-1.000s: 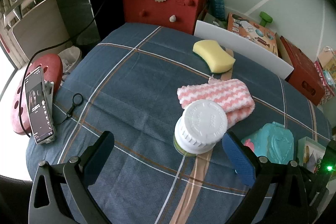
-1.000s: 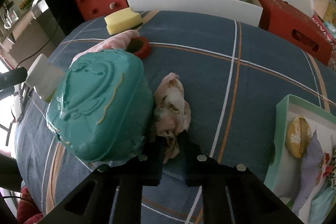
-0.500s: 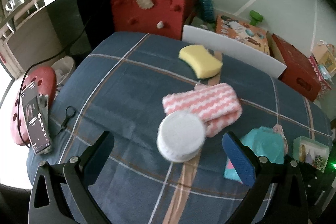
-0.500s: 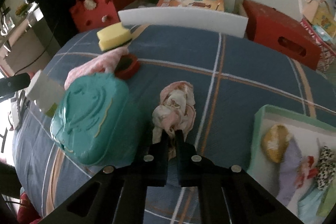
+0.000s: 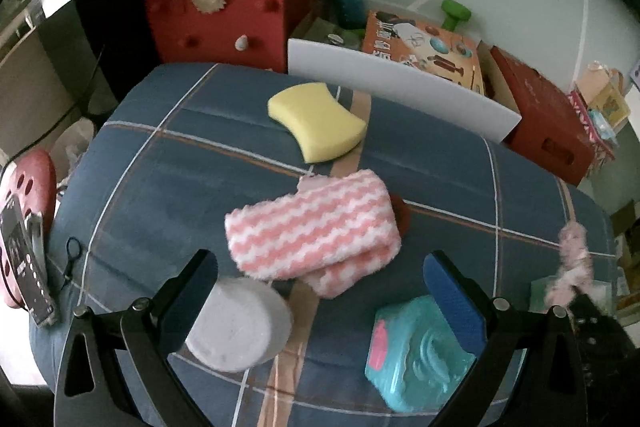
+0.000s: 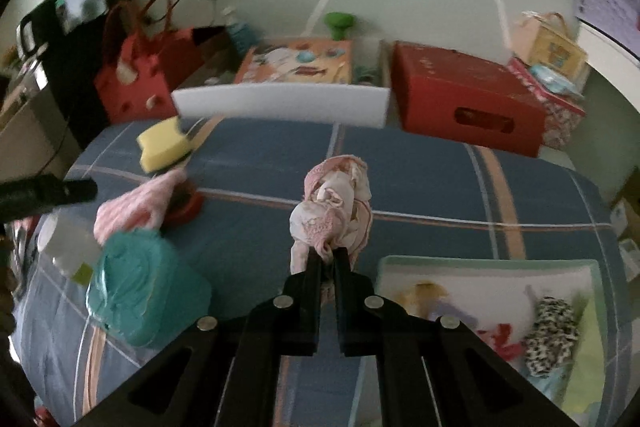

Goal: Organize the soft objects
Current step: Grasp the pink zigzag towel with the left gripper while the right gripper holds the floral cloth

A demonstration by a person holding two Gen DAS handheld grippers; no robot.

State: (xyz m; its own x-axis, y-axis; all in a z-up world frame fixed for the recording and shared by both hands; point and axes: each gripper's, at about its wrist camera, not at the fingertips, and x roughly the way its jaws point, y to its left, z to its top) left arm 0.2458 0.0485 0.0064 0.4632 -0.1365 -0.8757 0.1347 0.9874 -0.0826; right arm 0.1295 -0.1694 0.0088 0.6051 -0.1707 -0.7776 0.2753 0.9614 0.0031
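Cloth first: the crumpled pink-and-white floral fabric piece (image 6: 334, 211) bunches just ahead of the right gripper (image 6: 327, 255), pinched by a lower fold. Jaws are closed on that fold, with only the thin fabric between the pads; the rest of the bundle stands up past the tips, clear of the blue plaid cloth-covered table (image 6: 420, 179). Judgement: gripping at one edge lets the piece hang free so it can be carried without dragging.

Mint-rimmed shallow white tray (image 6: 480, 261) lies below and to the right of the closed jaws, already holding a leopard-print scrap (image 6: 554, 331) and other small fabric items, blurred. Judgement: this is the collection spot, so the held piece likely goes there.

Left gripper (image 5: 320, 291) has its jaws wide apart, nothing between the pads, touching nothing. Folded pink-and-white zigzag fluffy towel (image 5: 316, 227) lies just ahead, between the two fingers' lines. Yellow contoured sponge (image 5: 316, 121) sits farther ahead. White round-lidded jar (image 5: 240, 323) is close beside the left finger; teal moulded plastic case (image 5: 416, 351) beside the blue-padded right finger (image 5: 452, 301). Judgement: open stance over the towel suggests it is the next soft item.
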